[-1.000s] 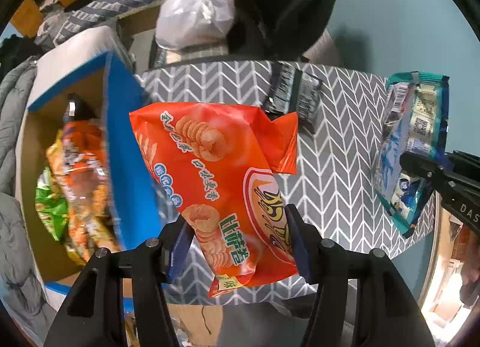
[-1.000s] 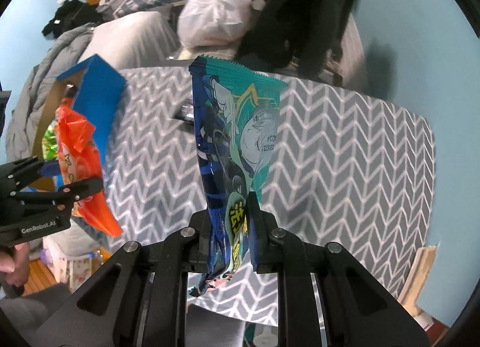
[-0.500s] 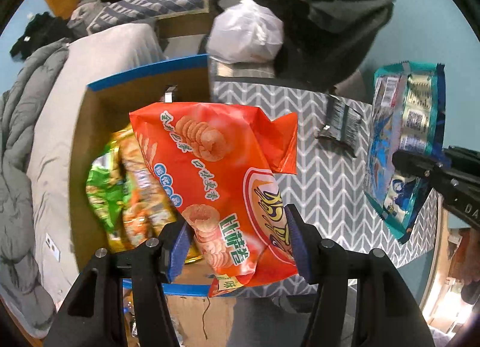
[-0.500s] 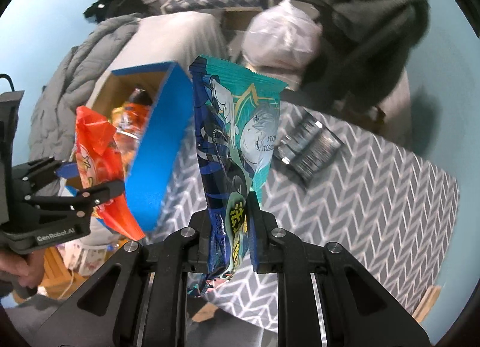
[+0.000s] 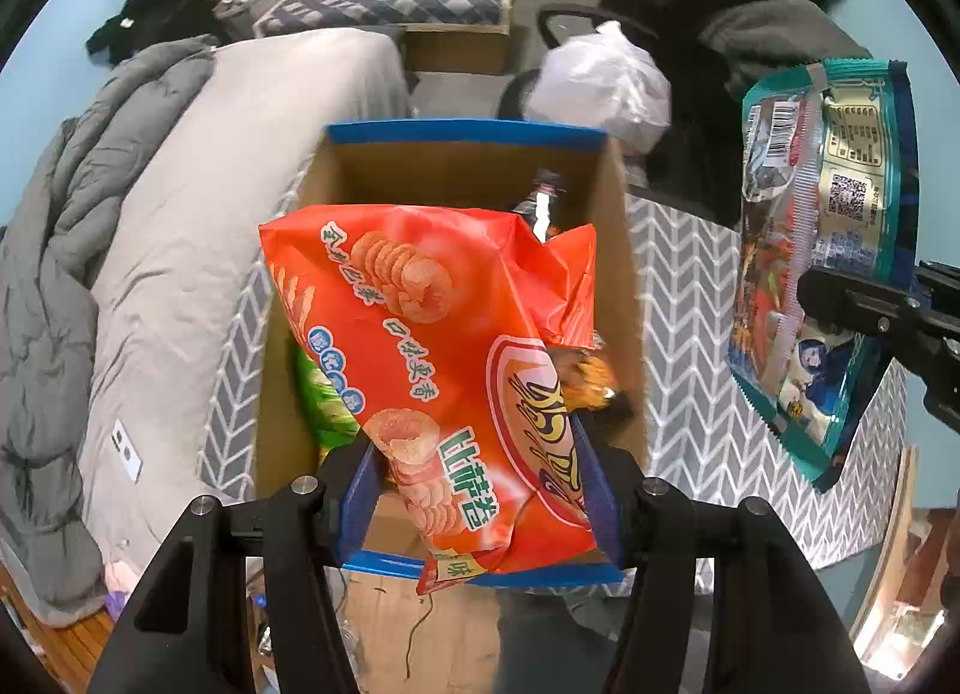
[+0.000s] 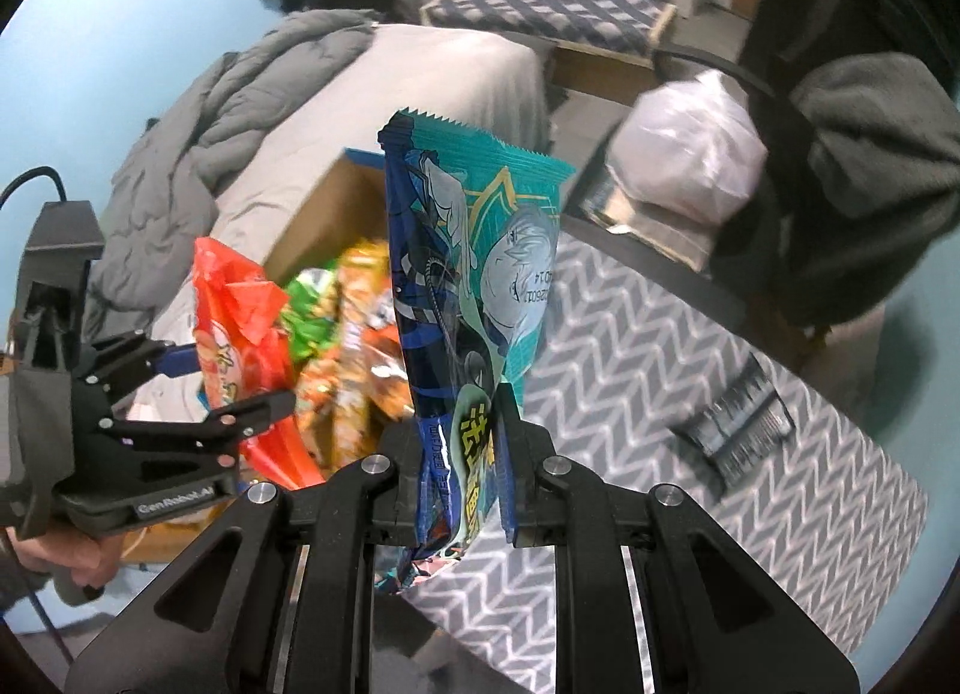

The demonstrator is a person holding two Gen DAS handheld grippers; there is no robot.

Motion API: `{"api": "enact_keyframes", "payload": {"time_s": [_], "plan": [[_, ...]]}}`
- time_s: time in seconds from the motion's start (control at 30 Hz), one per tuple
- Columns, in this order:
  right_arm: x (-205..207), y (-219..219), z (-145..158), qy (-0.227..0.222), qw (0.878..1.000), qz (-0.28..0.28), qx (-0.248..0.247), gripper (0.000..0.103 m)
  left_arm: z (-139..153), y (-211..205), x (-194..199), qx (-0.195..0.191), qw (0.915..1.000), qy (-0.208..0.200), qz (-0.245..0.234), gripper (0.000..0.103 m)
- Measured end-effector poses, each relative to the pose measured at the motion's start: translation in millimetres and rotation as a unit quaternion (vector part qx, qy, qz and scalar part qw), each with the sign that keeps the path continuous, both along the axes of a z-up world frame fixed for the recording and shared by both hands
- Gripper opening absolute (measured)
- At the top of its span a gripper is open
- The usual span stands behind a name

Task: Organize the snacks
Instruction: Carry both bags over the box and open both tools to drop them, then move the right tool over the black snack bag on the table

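Note:
My left gripper (image 5: 480, 484) is shut on an orange chip bag (image 5: 432, 370) and holds it above the open cardboard box (image 5: 462, 154) with blue rims; it also shows in the right wrist view (image 6: 228, 388). The box holds green and orange snack bags (image 6: 342, 322). My right gripper (image 6: 459, 466) is shut on a teal snack bag (image 6: 474, 286) and holds it upright above the table, right of the box; the teal bag also shows in the left wrist view (image 5: 822, 250). A dark snack pack (image 6: 744, 424) lies on the chevron tablecloth (image 6: 630, 382).
A bed with a grey duvet (image 5: 66, 250) lies left of the box. A white plastic bag (image 5: 600, 82) sits on a chair with dark clothing (image 6: 864, 154) behind the table. The table's front edge is near the grippers.
Both grippers have moved left with their bags. The orange bag went from over the table to over the open box; the teal bag is now nearer the box.

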State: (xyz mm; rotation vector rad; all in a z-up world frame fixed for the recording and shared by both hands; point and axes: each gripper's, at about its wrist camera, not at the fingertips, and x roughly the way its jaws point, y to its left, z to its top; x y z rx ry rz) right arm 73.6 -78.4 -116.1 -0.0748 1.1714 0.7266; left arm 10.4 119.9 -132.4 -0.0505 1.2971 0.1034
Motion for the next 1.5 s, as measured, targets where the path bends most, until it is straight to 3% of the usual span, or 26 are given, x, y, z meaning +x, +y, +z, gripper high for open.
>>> {"api": "enact_keyframes", "payload": {"time_s": [0.47,0.7,1.0,1.03,1.1,1.5], "plan": [[-7.3,92.5,-15.8,0.026,0.998,0.06,-0.017,0.015,-20.2,48.6,2.7,0.001,0.9988,0.015,0.047,0.06],[-13.9,115.7,-33.0,0.055,0.996,0.067,-0.026,0.015,-31.7,55.4,-3.1,-0.004,0.9979,0.034,0.055,0.061],[-14.5,124.6,-25.8,0.055,0.996,0.058,-0.028,0.017,-28.2,62.3,-5.5,0.003,0.9974,0.036,0.062,0.061],[-13.9,124.2,-24.8,0.054,0.996,0.058,-0.027,0.021,-27.7,63.1,-5.1,0.003,0.9974,0.036,0.063,0.062],[-13.2,123.8,-21.5,0.052,0.997,0.055,-0.025,0.042,-25.1,64.2,-4.0,0.006,0.9972,0.035,0.065,0.068],[-8.6,106.8,-0.1,0.026,0.999,0.027,-0.03,0.066,7.2,53.5,-2.6,0.01,0.9976,-0.002,0.069,0.079]]}}
